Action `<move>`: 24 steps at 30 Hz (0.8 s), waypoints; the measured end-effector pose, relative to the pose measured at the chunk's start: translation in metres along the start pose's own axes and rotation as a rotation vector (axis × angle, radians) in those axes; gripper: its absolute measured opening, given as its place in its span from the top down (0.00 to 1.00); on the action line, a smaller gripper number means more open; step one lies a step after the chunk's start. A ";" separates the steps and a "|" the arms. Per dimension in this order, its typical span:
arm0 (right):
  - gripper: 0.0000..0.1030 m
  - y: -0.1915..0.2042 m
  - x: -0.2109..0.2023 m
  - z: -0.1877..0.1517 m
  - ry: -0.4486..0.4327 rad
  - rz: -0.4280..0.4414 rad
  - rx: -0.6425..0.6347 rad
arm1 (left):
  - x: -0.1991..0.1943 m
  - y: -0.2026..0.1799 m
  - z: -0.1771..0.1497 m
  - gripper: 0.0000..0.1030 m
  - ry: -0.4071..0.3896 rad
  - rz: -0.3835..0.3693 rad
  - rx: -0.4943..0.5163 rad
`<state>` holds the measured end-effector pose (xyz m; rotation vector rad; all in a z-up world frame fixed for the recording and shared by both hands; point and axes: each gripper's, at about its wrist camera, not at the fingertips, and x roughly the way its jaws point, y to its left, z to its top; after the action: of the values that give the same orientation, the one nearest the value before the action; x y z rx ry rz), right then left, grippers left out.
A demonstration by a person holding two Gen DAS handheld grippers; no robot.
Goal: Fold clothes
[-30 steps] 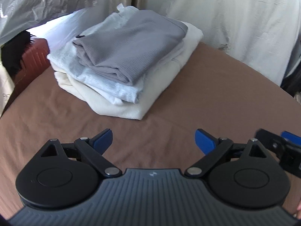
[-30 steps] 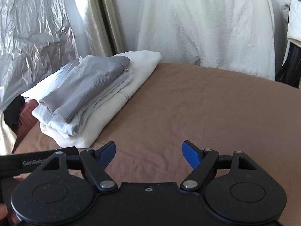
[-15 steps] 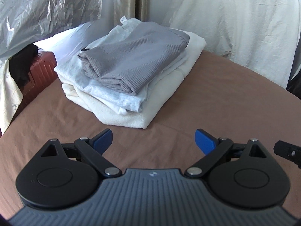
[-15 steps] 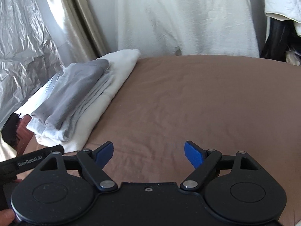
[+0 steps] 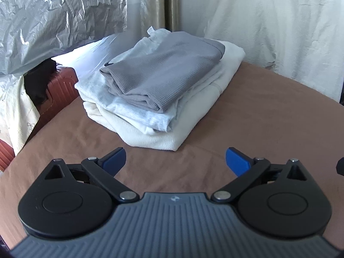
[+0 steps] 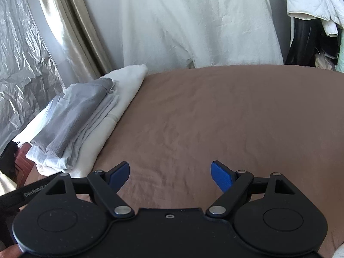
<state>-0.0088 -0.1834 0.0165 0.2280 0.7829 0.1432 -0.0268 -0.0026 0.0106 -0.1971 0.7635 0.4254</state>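
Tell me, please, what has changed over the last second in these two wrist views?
The right claw swung rightward, so the folded stack slid toward its view's left edge. Nothing was grasped or released. Both claws stay open and empty; the left claw still faces the unchanged stack on the brown cloth.

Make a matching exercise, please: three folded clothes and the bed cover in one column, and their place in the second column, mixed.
Things:
1. grey garment
2. pale blue-grey garment
3. cream garment
4. brown cover

Places:
A. lowest in the pile
B. under the whole pile
C. top of the pile
D. middle of the pile

Pairs: 1-C, 2-D, 3-A, 4-B
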 end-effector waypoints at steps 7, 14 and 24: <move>0.16 0.003 0.004 -0.002 0.015 -0.008 -0.001 | 0.003 -0.001 -0.002 0.01 0.011 0.003 0.001; 0.16 0.008 0.009 -0.005 0.031 -0.011 -0.010 | 0.007 -0.003 -0.003 0.00 0.019 -0.021 0.016; 0.16 0.009 0.018 -0.011 0.062 -0.031 0.007 | 0.006 -0.002 -0.002 0.00 -0.002 -0.024 0.016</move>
<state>-0.0038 -0.1696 -0.0010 0.2192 0.8488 0.1188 -0.0234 -0.0030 0.0043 -0.1911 0.7617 0.3962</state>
